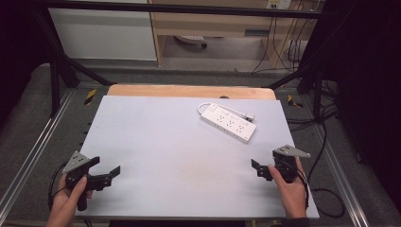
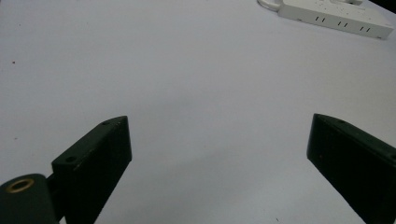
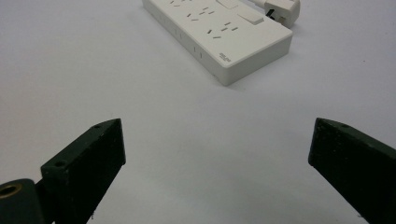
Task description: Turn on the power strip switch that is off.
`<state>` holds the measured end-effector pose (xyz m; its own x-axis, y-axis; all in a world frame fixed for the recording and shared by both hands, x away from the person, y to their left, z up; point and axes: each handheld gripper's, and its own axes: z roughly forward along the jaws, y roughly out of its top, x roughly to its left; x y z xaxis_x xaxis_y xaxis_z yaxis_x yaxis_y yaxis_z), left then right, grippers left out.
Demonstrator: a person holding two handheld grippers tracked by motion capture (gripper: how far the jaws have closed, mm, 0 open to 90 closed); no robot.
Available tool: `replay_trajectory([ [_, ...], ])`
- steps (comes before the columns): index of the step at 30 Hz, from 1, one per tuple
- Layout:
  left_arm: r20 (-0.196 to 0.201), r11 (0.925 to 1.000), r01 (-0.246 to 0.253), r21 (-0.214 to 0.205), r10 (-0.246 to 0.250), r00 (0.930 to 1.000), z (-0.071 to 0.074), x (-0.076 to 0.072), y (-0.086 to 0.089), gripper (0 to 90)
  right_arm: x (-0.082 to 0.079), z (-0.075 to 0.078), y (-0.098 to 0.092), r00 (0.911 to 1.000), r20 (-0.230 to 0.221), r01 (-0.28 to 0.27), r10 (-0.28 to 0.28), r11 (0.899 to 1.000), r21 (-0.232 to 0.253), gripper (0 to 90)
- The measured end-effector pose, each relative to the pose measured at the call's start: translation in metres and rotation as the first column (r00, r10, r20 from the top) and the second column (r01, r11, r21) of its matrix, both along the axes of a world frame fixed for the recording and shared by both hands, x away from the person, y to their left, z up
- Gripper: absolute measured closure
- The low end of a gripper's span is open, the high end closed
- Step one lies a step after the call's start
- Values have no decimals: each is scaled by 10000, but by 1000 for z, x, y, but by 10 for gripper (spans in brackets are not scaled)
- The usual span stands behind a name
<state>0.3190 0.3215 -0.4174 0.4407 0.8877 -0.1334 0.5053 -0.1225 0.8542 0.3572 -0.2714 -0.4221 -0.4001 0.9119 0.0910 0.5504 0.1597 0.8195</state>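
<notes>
At the near edge of the table (image 1: 156, 156), you held a gripper in each hand, both low over the pale grey surface. Your left hand (image 1: 71, 196) sat at about 7 o'clock on the tabletop, wrapped around the left gripper (image 1: 105, 174), whose grey three-cornered plate faced up and whose black jaws pointed toward the middle of the table. In the left gripper view the left gripper (image 2: 219, 154) had its jaws spread wide apart, with nothing but bare table between them.

Your right hand (image 1: 291, 187) mirrored it at about 5 o'clock, close to the right edge, gripping the right gripper (image 1: 258, 169); its cable trailed off the table to the floor on the right. In the right gripper view the right gripper (image 3: 217, 154) likewise stood released, jaws wide and holding nothing.

Farther out, at roughly 1 o'clock on the tabletop, lay the white power strip (image 1: 228, 122), flat on the surface and set at a slant, well apart from both grippers. It lay at 12 o'clock ahead of the right gripper, where the power strip (image 3: 219, 35) showed its sockets face up with its plug (image 3: 281, 9) resting just beside its far end. In the left gripper view the power strip (image 2: 334, 16) lay far off at about 1 o'clock. Its white cord (image 1: 204, 106) looped around its far left end.

Beyond the grey surface, a strip of bare wood (image 1: 189, 91) marked the table's far edge.
</notes>
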Motion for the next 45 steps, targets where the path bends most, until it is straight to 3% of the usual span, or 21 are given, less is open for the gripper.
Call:
replay_trajectory([
  [20,-60,9999,74,76,-74,10000,-1,0,-1,66,13,17,1,9998,193,44,-47,9999,151,48],
  [29,-96,9999,81,127,-80,9999,-1,0,-2,66,17,20,6,9996,248,-171,167,9997,163,44],
  [40,-50,9999,115,100,-114,9999,-1,0,-2,66,18,22,3,9996,271,-8,-4,9990,438,43],
  [45,-113,9998,138,128,-137,9998,-2,0,-2,66,19,24,3,9993,372,-63,50,9994,350,39],
])
